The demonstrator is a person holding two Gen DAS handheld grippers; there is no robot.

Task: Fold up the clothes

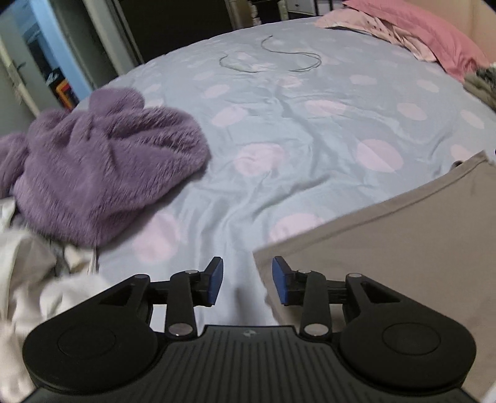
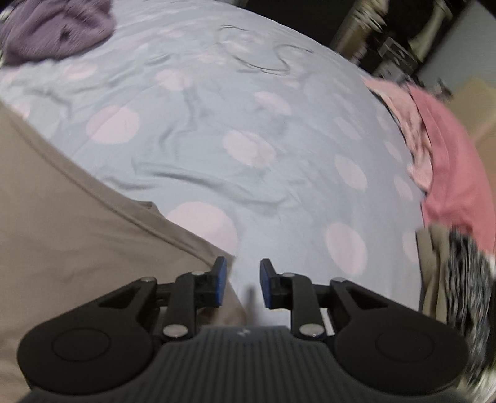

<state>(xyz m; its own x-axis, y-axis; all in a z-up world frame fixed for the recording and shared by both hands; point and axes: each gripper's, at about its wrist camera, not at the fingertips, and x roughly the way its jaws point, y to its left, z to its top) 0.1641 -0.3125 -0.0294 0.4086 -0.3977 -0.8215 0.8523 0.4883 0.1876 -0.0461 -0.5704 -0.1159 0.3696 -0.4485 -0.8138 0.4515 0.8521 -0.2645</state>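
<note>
A flat taupe garment (image 1: 387, 248) lies on the bed, at the lower right of the left wrist view and the lower left of the right wrist view (image 2: 77, 232). My left gripper (image 1: 247, 280) is open and empty, its jaws straddling the garment's left corner edge just above the sheet. My right gripper (image 2: 241, 282) is open and empty, at the garment's right edge, with its left finger (image 2: 219, 279) over the cloth. A fuzzy purple garment (image 1: 102, 161) lies crumpled at the left; it also shows in the right wrist view (image 2: 55, 28).
The bed has a light blue sheet with pink dots (image 1: 294, 124). White clothes (image 1: 37, 279) are heaped at the lower left. A pink pillow (image 1: 434, 37) and pink clothes lie at the far right, a thin cord (image 1: 279, 59) at the far side, and patterned clothes (image 2: 465, 279) at the right.
</note>
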